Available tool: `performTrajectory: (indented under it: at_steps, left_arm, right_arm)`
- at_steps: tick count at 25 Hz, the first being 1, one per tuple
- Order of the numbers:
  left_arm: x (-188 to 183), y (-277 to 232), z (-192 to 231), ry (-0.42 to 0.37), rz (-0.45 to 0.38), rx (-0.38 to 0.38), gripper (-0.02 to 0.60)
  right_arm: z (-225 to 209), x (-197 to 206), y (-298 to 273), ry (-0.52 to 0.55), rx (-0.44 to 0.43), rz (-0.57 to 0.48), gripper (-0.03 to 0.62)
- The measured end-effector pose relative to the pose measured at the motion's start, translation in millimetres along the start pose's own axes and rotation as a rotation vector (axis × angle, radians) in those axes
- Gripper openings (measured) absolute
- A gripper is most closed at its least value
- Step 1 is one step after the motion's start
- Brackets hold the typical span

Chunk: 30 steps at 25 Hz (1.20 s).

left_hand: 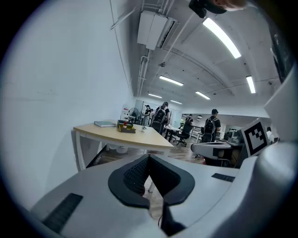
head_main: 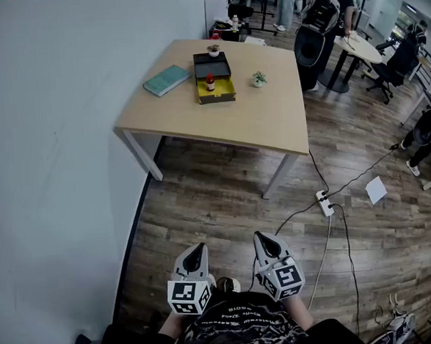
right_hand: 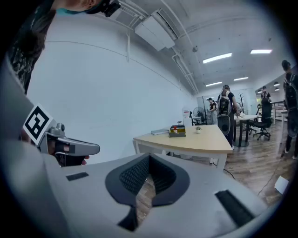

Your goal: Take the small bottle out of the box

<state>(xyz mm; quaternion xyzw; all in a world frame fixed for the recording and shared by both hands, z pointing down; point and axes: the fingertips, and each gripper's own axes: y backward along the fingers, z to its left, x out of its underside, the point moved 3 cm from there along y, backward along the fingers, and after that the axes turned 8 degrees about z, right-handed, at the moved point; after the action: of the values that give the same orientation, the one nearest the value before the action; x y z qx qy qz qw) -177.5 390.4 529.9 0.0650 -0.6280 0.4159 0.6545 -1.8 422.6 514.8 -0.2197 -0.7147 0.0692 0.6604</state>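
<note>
A yellow and black box (head_main: 214, 76) lies open on a light wooden table (head_main: 271, 119) far ahead of me. A small bottle with a red cap (head_main: 210, 82) stands inside the box. Both gripper views catch the box (left_hand: 125, 128) (right_hand: 177, 132) only as a small far shape. My left gripper (head_main: 198, 247) and right gripper (head_main: 257, 236) are held close to my body, well short of the table, over the wooden floor. Each one is shut with nothing between its tips (left_hand: 149, 157) (right_hand: 148, 156).
A teal book (head_main: 166, 80) and two small potted plants (head_main: 259, 78) (head_main: 213, 50) share the table. A power strip (head_main: 324, 203) with cables lies on the floor to the right. A white wall runs along the left. People and office chairs stand behind the table.
</note>
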Motion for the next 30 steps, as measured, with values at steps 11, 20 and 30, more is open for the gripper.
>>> performTrajectory:
  at_steps: [11, 20, 30]
  left_arm:
    - [4.7, 9.0, 1.5, 0.015, -0.017, -0.016, 0.003]
    - [2.8, 13.0, 10.1, 0.061, -0.021, 0.032, 0.037]
    - [2.3, 10.2, 34.8, 0.049, 0.055, 0.093, 0.321]
  right_arm:
    - [5.0, 5.5, 3.9, 0.017, 0.007, 0.009, 0.002]
    - [5.7, 1.9, -0.3, -0.066, 0.003, -0.032, 0.147]
    - [36.1, -5.0, -18.0, -0.053, 0.005, -0.019, 0.253]
